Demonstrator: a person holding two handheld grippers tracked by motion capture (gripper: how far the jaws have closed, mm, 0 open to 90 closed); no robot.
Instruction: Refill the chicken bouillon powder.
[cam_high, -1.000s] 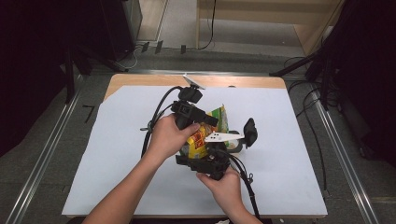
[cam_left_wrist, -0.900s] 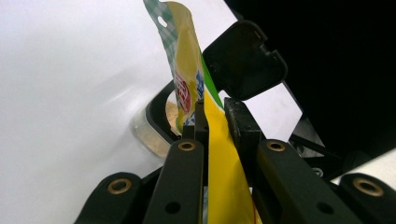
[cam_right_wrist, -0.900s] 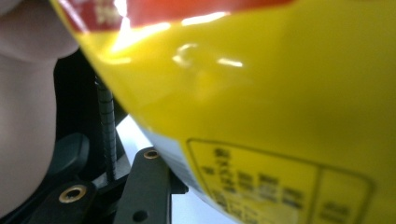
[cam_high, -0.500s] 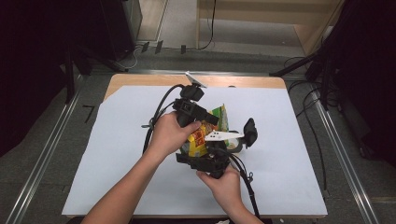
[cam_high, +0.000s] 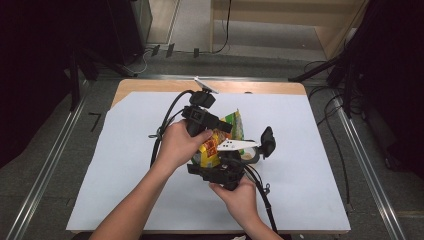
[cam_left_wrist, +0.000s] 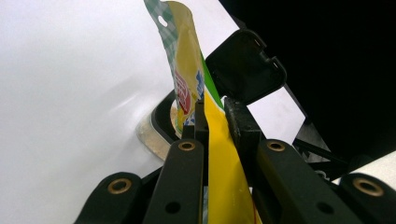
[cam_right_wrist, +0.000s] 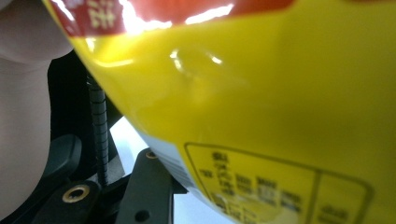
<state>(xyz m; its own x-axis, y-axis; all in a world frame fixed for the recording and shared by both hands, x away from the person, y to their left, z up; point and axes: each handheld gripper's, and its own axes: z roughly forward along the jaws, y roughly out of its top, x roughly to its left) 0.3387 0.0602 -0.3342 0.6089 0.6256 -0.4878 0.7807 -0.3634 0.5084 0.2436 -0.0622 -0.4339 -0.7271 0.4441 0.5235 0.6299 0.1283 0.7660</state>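
Grey floor surrounds the table (cam_high: 310, 200), whose wooden top is almost wholly covered by a white sheet (cam_high: 125, 150); dark equipment fills the upper left and right of the high view, pale wood furniture stands at the top, and cables trail along the right edge. At the middle of the frame, a yellow and green snack bag (cam_high: 220, 140) is held above the sheet between both hands. The left claw (cam_left_wrist: 214, 116) is clamped on the bag's thin edge. The right claw (cam_high: 222, 167) meets the bag from below; whether its jaws press it I cannot tell.
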